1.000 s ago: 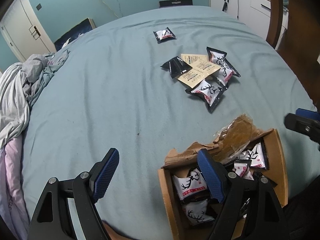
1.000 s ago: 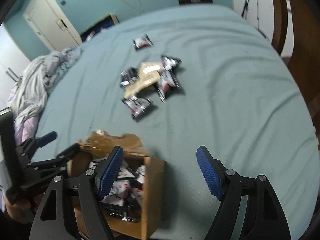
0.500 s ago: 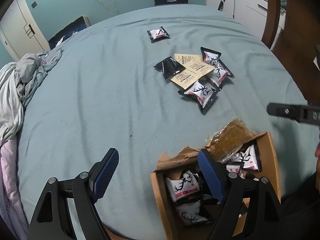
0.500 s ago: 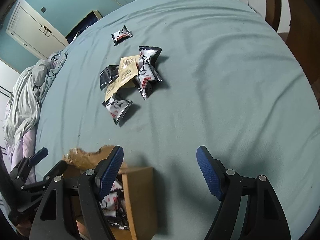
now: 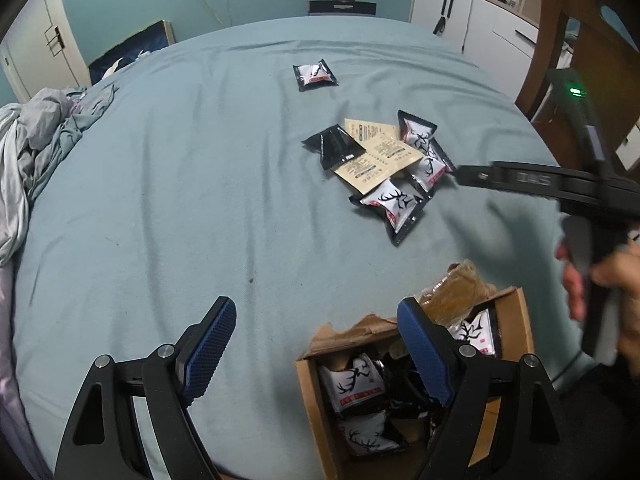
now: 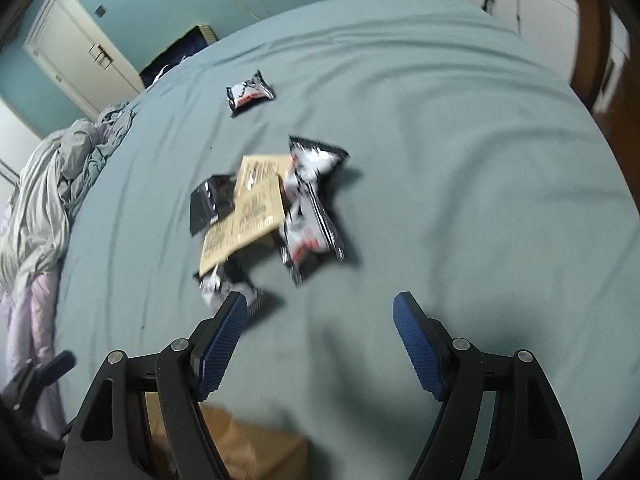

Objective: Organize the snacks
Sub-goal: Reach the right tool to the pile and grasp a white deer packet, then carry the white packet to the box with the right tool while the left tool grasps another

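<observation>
An open cardboard box [image 5: 520, 320] at the near edge of the bed holds several white deer-print snack packets [image 5: 352, 384]. My left gripper [image 5: 314, 312] hangs open and empty just above it, its right finger over the box. Farther out lies a pile of black-and-white packets and tan sachets [image 5: 384, 164], with one lone packet [image 5: 315, 75] beyond. My right gripper [image 6: 320, 304] is open and empty, low over the sheet just short of the pile [image 6: 260, 208]. Its left fingertip is beside the nearest packet [image 6: 224, 288]. The left wrist view shows its black finger [image 5: 480, 176] reaching toward the pile.
A teal sheet [image 5: 160, 200] covers the bed. Crumpled grey bedding [image 5: 28, 148] lies along the left edge. White cabinets [image 5: 472, 20] and a wooden frame [image 5: 580, 40] stand at the right. A hand [image 5: 600, 280] holds the right tool beside the box.
My right gripper has moved away from the box toward the pile, so the box has slid to the bottom of its view. The left gripper stays over the box, tilted slightly.
</observation>
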A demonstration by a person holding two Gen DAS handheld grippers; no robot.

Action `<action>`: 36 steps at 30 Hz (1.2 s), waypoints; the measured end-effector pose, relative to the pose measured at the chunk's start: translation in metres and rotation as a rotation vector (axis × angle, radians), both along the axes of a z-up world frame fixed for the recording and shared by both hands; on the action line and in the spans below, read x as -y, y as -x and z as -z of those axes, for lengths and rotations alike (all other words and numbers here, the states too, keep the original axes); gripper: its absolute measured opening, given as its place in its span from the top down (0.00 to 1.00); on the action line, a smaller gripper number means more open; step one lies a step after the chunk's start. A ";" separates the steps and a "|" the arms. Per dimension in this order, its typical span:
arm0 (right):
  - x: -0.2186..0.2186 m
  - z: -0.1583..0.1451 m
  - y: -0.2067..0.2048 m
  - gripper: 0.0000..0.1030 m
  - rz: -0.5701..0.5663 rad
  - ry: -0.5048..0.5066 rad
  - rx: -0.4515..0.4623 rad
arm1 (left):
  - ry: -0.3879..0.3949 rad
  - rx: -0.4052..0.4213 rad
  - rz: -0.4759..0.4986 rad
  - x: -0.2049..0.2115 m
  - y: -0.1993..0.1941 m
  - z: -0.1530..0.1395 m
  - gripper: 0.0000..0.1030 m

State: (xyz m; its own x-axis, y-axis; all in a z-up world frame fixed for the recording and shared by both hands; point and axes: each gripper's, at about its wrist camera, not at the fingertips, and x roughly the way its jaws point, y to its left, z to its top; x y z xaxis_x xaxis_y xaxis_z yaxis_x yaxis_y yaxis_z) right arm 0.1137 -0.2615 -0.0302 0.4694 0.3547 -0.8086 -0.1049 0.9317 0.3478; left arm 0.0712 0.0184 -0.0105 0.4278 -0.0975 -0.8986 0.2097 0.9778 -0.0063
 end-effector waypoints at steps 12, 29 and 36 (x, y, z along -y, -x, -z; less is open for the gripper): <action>-0.047 0.045 -0.050 0.50 -0.130 0.110 0.063 | 0.032 -0.034 -0.041 -0.012 -0.016 0.010 0.19; 0.009 -0.039 0.041 0.68 -0.036 -0.108 0.190 | 0.188 -0.140 0.080 0.030 -0.097 0.035 0.19; 0.041 -0.062 0.151 0.68 -0.051 -0.142 0.378 | 0.193 -0.325 0.055 0.063 -0.119 0.071 0.19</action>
State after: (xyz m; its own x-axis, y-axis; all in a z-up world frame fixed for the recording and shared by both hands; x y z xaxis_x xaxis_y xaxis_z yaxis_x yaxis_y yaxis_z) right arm -0.0368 -0.3029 0.0314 0.7035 0.4807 -0.5235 -0.2946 0.8675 0.4007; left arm 0.1899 -0.0442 -0.0815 0.1127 -0.2928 -0.9495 0.2182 0.9396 -0.2639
